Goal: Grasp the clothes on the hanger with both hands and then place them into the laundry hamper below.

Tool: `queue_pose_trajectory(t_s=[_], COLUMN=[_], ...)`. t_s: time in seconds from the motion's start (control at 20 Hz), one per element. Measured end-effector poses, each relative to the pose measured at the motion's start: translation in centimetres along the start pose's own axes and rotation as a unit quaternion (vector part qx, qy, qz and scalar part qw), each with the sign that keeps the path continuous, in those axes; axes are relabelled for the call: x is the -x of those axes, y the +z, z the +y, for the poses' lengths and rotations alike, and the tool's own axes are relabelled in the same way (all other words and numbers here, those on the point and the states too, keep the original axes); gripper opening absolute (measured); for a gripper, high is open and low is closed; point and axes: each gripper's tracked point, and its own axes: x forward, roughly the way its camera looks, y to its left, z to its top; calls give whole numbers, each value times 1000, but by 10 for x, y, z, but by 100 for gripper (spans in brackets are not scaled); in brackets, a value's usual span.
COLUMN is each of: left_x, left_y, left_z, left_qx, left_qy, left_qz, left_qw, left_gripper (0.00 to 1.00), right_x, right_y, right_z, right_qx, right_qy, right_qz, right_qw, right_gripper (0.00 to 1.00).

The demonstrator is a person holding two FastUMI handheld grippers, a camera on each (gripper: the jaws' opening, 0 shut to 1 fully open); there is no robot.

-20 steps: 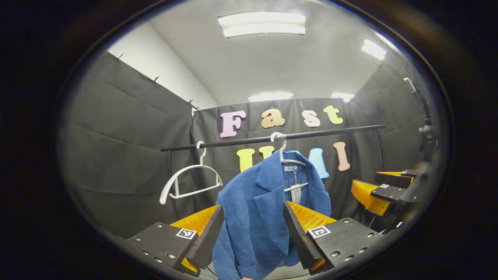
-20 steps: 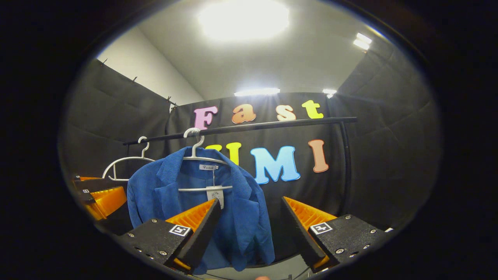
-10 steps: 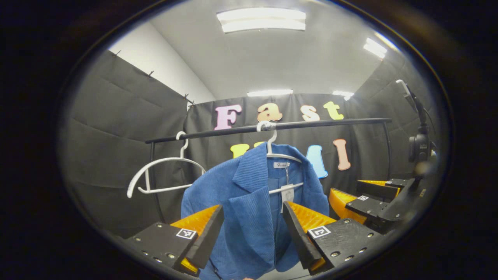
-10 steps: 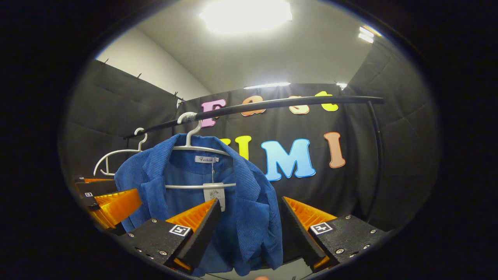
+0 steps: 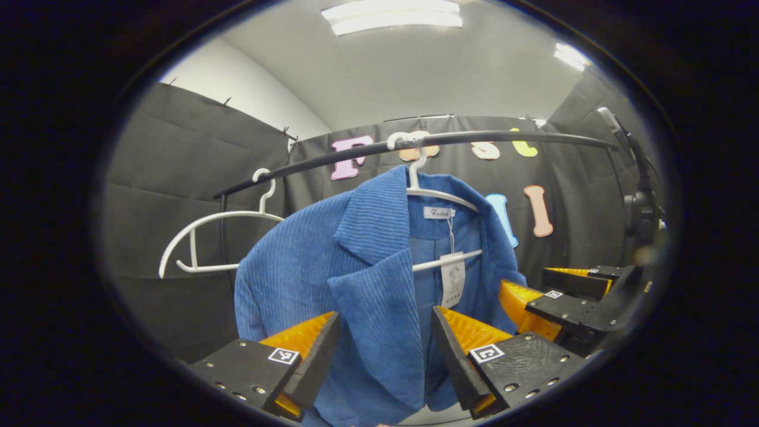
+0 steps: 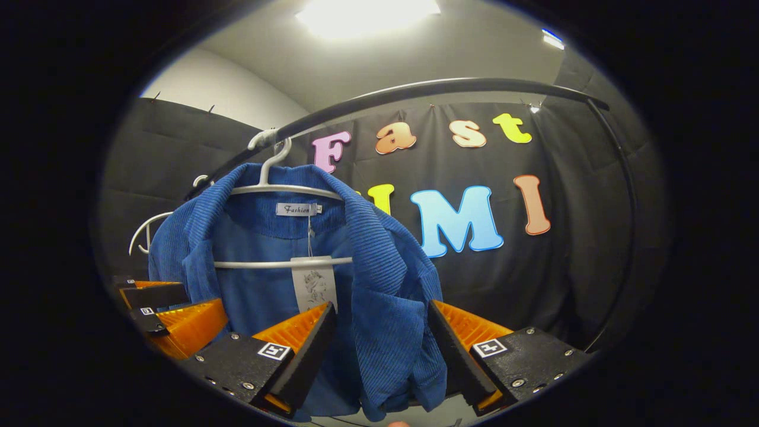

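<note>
A blue corduroy jacket (image 5: pixel 332 279) (image 6: pixel 379 279) hangs on a white hanger (image 5: pixel 439 196) (image 6: pixel 284 190) from a black rail (image 5: pixel 474 138) (image 6: pixel 415 92). My left gripper (image 5: pixel 385 350) is open, its fingers either side of the jacket's left lapel without pressing on it. My right gripper (image 6: pixel 379 350) is open too, straddling the jacket's right front panel. In the left gripper view the right gripper (image 5: pixel 563 296) shows at the right, beside the jacket. In the right gripper view the left gripper (image 6: pixel 172 308) shows at the lower left. A paper tag (image 6: pixel 313 287) dangles inside the collar.
A bare white hanger (image 5: pixel 201 237) hangs on the rail to the left of the jacket. The rail's upright (image 6: pixel 622 237) stands at the right. A camera on a stand (image 5: pixel 637 213) is at the far right. Black cloth walls close in behind.
Both grippers have moved forward and up toward the jacket, which now looms larger. The lapel and the front panel now lie between the open fingers.
</note>
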Motion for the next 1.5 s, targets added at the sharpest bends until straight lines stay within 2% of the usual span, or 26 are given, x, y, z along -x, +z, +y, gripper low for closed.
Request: queue_pose_trajectory(t_s=[0.15,0.3,0.5,0.7,0.8,0.85,0.9,0.95,1.0,1.05,1.1,1.15,1.5], left_x=[-9,-19,-23,-22,-23,-22,-22,-20,-17,-15,-14,-9,25], left_y=[-13,-22,-34,-44,-43,-41,-40,-38,-36,-35,-34,-28,24], left_z=[0,0,-2,0,1,-6,-7,-2,4,0,6,4,11], left_qx=[-6,-15,-31,-30,-27,-20,-16,-23,-27,-26,-30,-29,-43], left_qy=[18,39,54,61,59,31,21,31,40,24,35,26,10], left_qz=[13,16,19,28,25,24,22,21,18,19,18,14,-31], left_qw=[1000,999,998,997,998,999,999,999,999,999,999,999,999], left_gripper=[94,94,94,94,70,58,46,34,23,11,12,1,1], right_x=[-15,-27,-31,-35,-34,-33,-32,-29,-26,-24,-22,-19,-16], right_y=[-12,-24,-30,-41,-38,-34,-27,-22,-18,-15,-8,-1,51], right_z=[-1,-6,-4,-2,-1,-3,-5,-6,-2,-2,-6,-9,-11], right_qx=[-1,20,18,14,13,17,20,19,16,15,19,22,42], right_qy=[3,-10,-2,6,15,15,11,10,15,16,11,7,-16], right_qz=[2,3,-1,11,4,-7,-21,-32,-37,-42,-51,-61,-129], right_qw=[1000,1000,1000,1000,1000,1000,1000,999,999,999,998,998,991], right_gripper=[95,95,95,84,66,41,32,10,8,5,5,5,5])
